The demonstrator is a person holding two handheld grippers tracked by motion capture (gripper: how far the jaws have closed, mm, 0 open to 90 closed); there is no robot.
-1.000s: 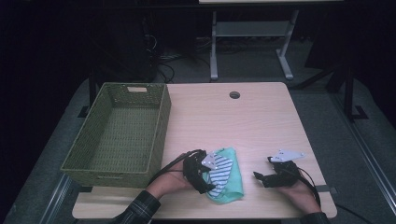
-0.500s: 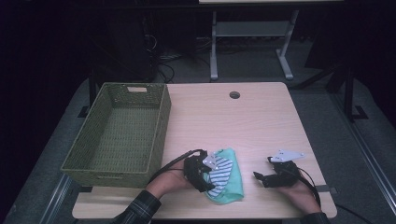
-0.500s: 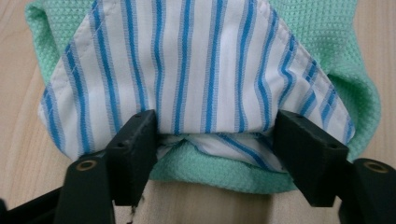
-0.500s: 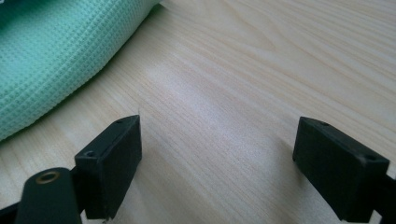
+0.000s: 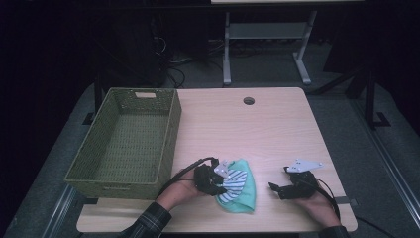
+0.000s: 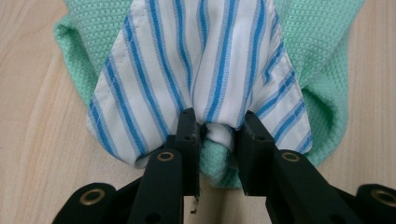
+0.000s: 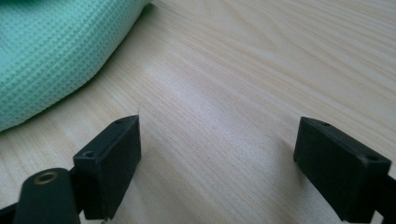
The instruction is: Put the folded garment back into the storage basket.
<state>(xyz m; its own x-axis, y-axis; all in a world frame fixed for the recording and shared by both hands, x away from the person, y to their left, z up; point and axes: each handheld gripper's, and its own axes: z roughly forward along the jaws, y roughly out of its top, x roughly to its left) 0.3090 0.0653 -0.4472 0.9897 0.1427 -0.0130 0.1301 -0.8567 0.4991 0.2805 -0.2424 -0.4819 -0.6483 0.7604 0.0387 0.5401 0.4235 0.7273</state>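
Observation:
A white cloth with blue stripes (image 6: 187,60) lies bunched on top of a mint green waffle cloth (image 6: 322,46) near the table's front edge. My left gripper (image 6: 217,128) has just been closing its jaws, and they now pinch a fold of the striped cloth with some green cloth under it. In the high view the left gripper (image 5: 223,181) sits at the left edge of the striped cloth (image 5: 235,184) and the green cloth (image 5: 247,196). My right gripper (image 5: 277,188) rests to the right of the pile, apart from it. Its jaws (image 7: 217,140) stand open over bare wood, with the green cloth (image 7: 51,51) at the upper left.
A green woven basket (image 5: 171,126) stands on the left part of the light wooden table (image 5: 257,129), close behind my left hand. A round cable hole (image 5: 248,100) is near the far edge. Dark floor and a desk frame lie beyond the table.

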